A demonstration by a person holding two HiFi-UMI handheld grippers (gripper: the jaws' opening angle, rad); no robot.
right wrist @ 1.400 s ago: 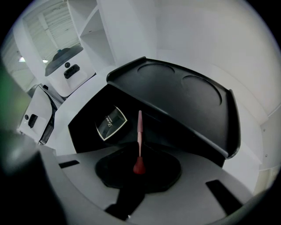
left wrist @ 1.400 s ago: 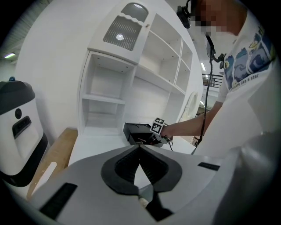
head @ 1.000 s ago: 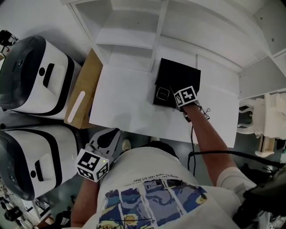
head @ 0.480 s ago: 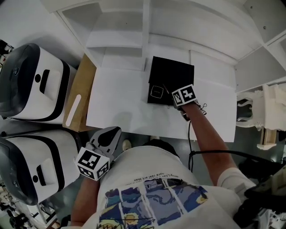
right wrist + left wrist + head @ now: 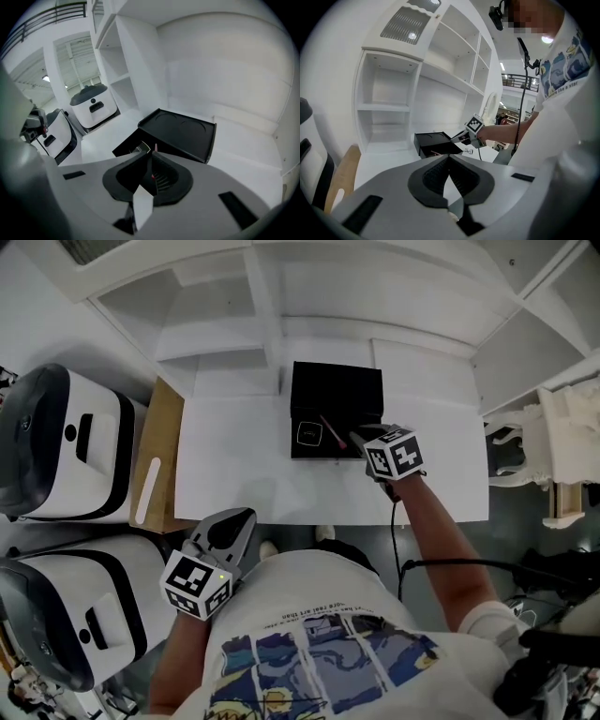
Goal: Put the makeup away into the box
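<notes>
A black box (image 5: 336,395) lies open on the white table (image 5: 234,479); a small square compact (image 5: 308,434) rests inside it. My right gripper (image 5: 359,439) hovers over the box's front right part. Its jaws have just been closing and are shut on a thin pink makeup stick (image 5: 330,431), which points out over the box. In the right gripper view the stick's tip (image 5: 155,149) pokes out past the shut right gripper (image 5: 151,159), above the box (image 5: 180,133). My left gripper (image 5: 239,518) hangs below the table's front edge, shut and empty, as the left gripper view (image 5: 449,161) also shows.
Two white-and-black machines (image 5: 66,442) (image 5: 66,615) stand at the left, beside a wooden board (image 5: 155,474). White shelving (image 5: 272,306) rises behind the table. A cable runs from the right gripper along the arm (image 5: 398,549).
The right gripper has risen from the box's front right corner, carrying the pink stick up over the box. The left gripper has shifted only slightly.
</notes>
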